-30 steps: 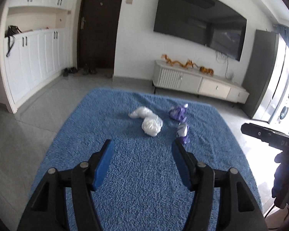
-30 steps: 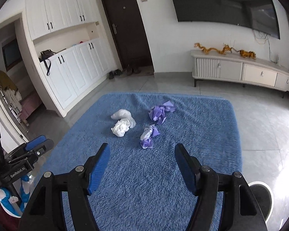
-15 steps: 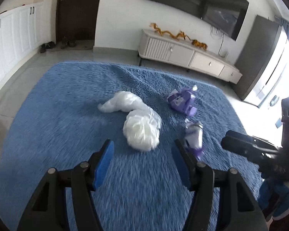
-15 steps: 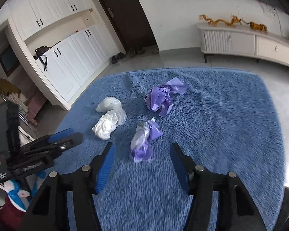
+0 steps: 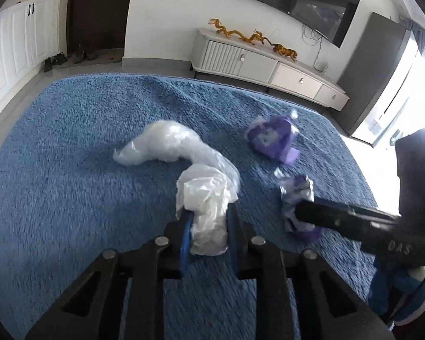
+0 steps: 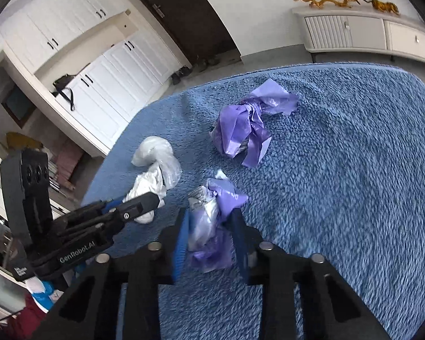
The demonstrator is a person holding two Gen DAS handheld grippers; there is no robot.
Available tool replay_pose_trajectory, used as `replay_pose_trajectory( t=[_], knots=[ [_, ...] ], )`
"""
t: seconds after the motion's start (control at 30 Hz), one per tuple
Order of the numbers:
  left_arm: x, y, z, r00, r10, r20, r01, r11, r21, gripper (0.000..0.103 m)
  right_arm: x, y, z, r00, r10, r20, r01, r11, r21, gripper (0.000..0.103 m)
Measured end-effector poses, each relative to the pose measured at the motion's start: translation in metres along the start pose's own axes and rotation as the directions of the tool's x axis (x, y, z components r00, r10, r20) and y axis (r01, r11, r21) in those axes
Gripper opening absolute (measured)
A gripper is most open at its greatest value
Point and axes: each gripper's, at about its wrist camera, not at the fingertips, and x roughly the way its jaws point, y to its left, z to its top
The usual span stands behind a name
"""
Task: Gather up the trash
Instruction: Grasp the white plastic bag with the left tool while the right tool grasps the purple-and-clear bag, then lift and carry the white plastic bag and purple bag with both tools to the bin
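Crumpled trash lies on a blue rug [image 5: 70, 170]. My left gripper [image 5: 208, 218] is shut on a white crumpled wad [image 5: 206, 201], which joins a clear plastic bag [image 5: 167, 144] lying behind it. My right gripper [image 6: 211, 221] is shut on a small purple-and-white wrapper wad [image 6: 212, 212]. A larger purple bag wad [image 6: 243, 130] lies farther back on the rug; it also shows in the left wrist view [image 5: 272, 138]. The right gripper's finger crosses the left wrist view [image 5: 340, 221]. The left gripper shows in the right wrist view [image 6: 138, 204] on the white wad [image 6: 150, 181].
A white TV cabinet [image 5: 269, 65] with gold dragon figures stands against the far wall under a TV. White cupboards [image 6: 104, 85] and a dark door [image 5: 99, 11] are to the left. Shoes [image 5: 68, 56] lie by the door. Grey floor tiles surround the rug.
Both grippers moved forward and down to the rug and closed, the left on the white wad, the right on the small purple wad. Both were open before.
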Motion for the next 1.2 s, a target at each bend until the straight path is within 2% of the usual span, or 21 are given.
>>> replay_pose_trajectory(
  t=[0.23, 0.4, 0.57, 0.73, 0.83, 0.97, 1.07, 1.2],
  knots=[
    [-0.053, -0.015, -0.04, 1.0, -0.012, 0.023, 0.012, 1.0, 0.006, 0.02, -0.058, 0.009, -0.027, 0.998, 0.03, 0.052, -0.03, 1.0, -0.002, 0.026],
    [-0.11, -0.03, -0.057, 0.995, 0.039, 0.094, -0.042, 0.999, 0.028, 0.02, -0.111, 0.027, -0.047, 0.992, 0.035, 0.118, -0.031, 0.999, -0.03, 0.026],
    [-0.168, -0.059, -0.065, 0.97, 0.128, 0.208, -0.148, 0.985, 0.084, 0.02, -0.17, 0.046, -0.062, 0.979, -0.005, 0.203, 0.02, 0.997, -0.071, 0.026],
    [-0.21, -0.097, -0.08, 0.936, 0.17, 0.308, -0.219, 0.966, 0.134, 0.02, -0.225, 0.054, -0.085, 0.957, -0.041, 0.287, 0.071, 0.993, -0.095, 0.025],
    [-0.226, -0.12, -0.091, 0.916, 0.191, 0.352, -0.26, 0.953, 0.158, 0.02, -0.25, 0.053, -0.102, 0.945, -0.059, 0.323, 0.096, 0.99, -0.099, 0.025],
    [-0.238, -0.144, -0.1, 0.903, 0.201, 0.381, -0.288, 0.939, 0.188, 0.02, -0.276, 0.044, -0.12, 0.929, -0.087, 0.36, 0.126, 0.988, -0.086, 0.025],
    [-0.237, -0.162, -0.102, 0.903, 0.202, 0.38, -0.298, 0.93, 0.214, 0.02, -0.293, 0.032, -0.13, 0.914, -0.113, 0.389, 0.147, 0.987, -0.059, 0.025],
    [-0.224, -0.189, -0.1, 0.913, 0.191, 0.36, -0.294, 0.921, 0.256, 0.02, -0.313, 0.005, -0.14, 0.895, -0.144, 0.422, 0.16, 0.987, -0.002, 0.025]
  ],
)
